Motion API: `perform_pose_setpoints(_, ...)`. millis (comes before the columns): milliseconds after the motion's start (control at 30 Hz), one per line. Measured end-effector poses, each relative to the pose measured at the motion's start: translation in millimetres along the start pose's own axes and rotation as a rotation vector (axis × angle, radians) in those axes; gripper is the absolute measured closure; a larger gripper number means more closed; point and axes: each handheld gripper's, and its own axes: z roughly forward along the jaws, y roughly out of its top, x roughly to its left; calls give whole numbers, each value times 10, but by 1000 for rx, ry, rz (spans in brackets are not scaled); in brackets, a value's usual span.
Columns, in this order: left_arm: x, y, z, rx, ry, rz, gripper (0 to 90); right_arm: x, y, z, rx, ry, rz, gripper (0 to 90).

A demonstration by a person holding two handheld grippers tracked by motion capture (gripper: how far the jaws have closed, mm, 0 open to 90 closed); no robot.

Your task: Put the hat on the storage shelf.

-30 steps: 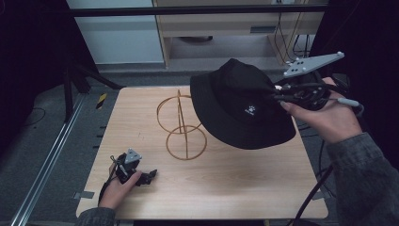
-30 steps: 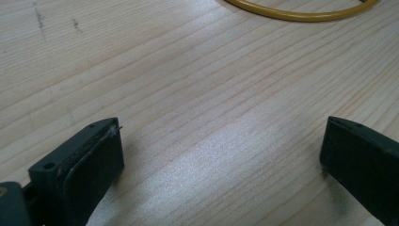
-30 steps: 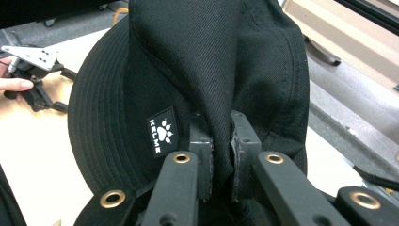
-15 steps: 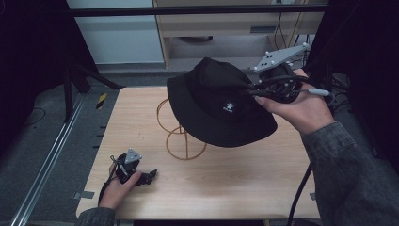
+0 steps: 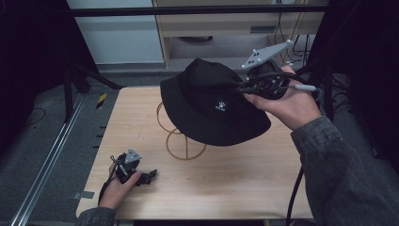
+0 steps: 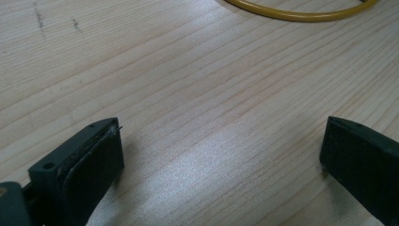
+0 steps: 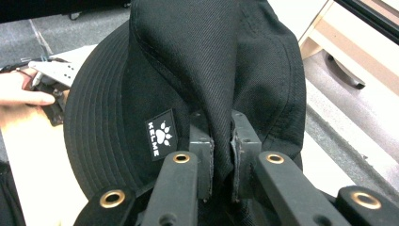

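A black bucket hat (image 5: 211,106) with a small white paw logo hangs in the air over the yellow wire stand (image 5: 181,136) at the table's middle. My right gripper (image 5: 244,88) is shut on a pinched fold of the hat's crown; in the right gripper view the fabric (image 7: 202,70) is squeezed between the two jaws at my right gripper (image 7: 221,157). The stand's upper ring is partly hidden behind the hat. My left gripper (image 5: 149,176) rests on the table at the front left, open. In the left gripper view, my left gripper (image 6: 221,155) has bare wood between its jaws.
The wooden table (image 5: 263,188) has free room at front right. In the left gripper view the stand's yellow base ring (image 6: 301,12) lies just ahead. A cabinet (image 5: 226,23) stands beyond the far edge, and metal rails (image 5: 47,160) run along the floor at the left.
My right gripper has carried the hat leftward, from the table's right side to over the wire stand. The left gripper has stayed put.
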Motion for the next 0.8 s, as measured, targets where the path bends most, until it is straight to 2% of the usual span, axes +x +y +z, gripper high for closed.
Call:
perform_pose_setpoints(300, -1, 0, 1, -2, 0, -2, 0, -9, 77, 156, 2, 16, 4, 825)
perform_pose_setpoints(800, -2, 0, 3, -4, 0, -2, 0, 127, 254, 565, -5, 60, -4, 825)
